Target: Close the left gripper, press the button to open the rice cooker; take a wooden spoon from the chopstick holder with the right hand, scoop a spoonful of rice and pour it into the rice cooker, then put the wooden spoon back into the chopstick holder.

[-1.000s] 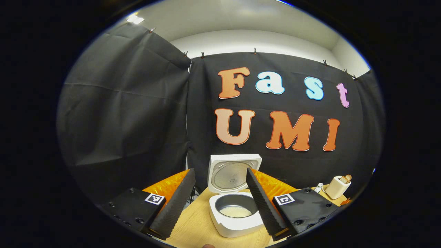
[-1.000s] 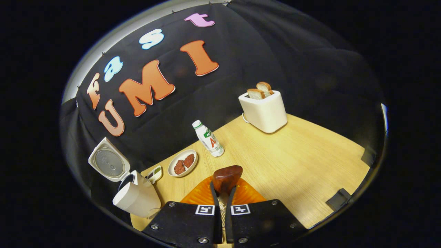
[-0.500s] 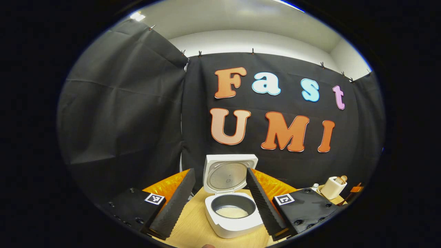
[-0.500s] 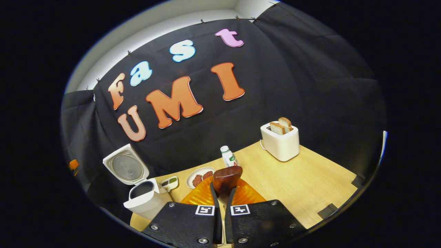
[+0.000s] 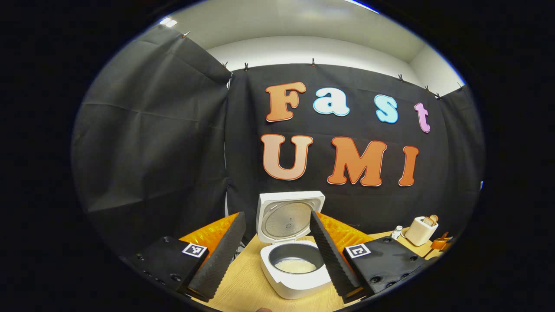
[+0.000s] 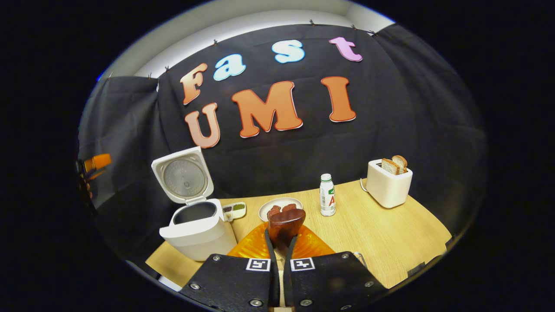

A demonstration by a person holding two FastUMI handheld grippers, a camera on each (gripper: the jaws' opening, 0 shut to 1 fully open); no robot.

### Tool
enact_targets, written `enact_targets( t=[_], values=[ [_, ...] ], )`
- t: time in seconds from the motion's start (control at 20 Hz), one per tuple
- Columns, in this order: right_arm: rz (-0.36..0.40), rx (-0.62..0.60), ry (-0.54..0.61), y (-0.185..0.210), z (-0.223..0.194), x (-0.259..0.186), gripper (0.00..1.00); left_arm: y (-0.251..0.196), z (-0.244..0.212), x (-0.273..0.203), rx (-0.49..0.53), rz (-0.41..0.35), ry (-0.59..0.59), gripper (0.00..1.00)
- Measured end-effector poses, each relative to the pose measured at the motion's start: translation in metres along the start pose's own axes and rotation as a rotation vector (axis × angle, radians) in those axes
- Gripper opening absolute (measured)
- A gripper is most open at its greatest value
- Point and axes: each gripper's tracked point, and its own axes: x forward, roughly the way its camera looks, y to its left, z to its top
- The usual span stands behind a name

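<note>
The rice cooker point(image 5: 295, 260) stands open on the surface point(image 5: 243, 286), its lid point(image 5: 288, 216) tipped up at 12 o'clock and a low layer of white rice point(image 5: 296, 265) lying in the inner pot. The left gripper point(image 5: 277, 255) hangs in front of it with its jaws wide apart, holding nothing, the cooker framed between the 2 fingers.

The right gripper point(image 6: 279, 247) has its jaws together on the neck of the wooden spoon point(image 6: 285, 223), whose dark bowl sticks up just past the fingertips. In the right gripper view the cooker point(image 6: 197, 229) sits at about 10 o'clock from the spoon; a small dish point(image 6: 234, 210), a plate point(image 6: 279, 209) with reddish food, a bottle point(image 6: 327, 195) and a toaster point(image 6: 389, 186) with 2 slices run from 11 to 2 o'clock. I cannot make out the chopstick holder in either view, nor whether the spoon bowl carries any rice.

The pour looks done, so returning the spoon seems to be what remains. Risks from here, as I judge them: the narrow grip on the neck could let the spoon twist, and it would then meet the holder's rim at an angle and tip it. A wide swing could also clip the bottle or the raised lid.
</note>
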Motion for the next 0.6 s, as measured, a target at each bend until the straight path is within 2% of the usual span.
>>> enact_targets(
  t=[0.4,0.6],
  values=[
    [0.077,-0.329,0.049,0.039,-0.048,0.034,0.03,0.007,-0.002,0.002,0.023,-0.003,0.008,1.00],
    [0.079,-0.358,0.075,0.037,-0.071,0.039,0.02,0.013,-0.011,0.004,0.014,0.007,0.029,0.97]
  ],
)
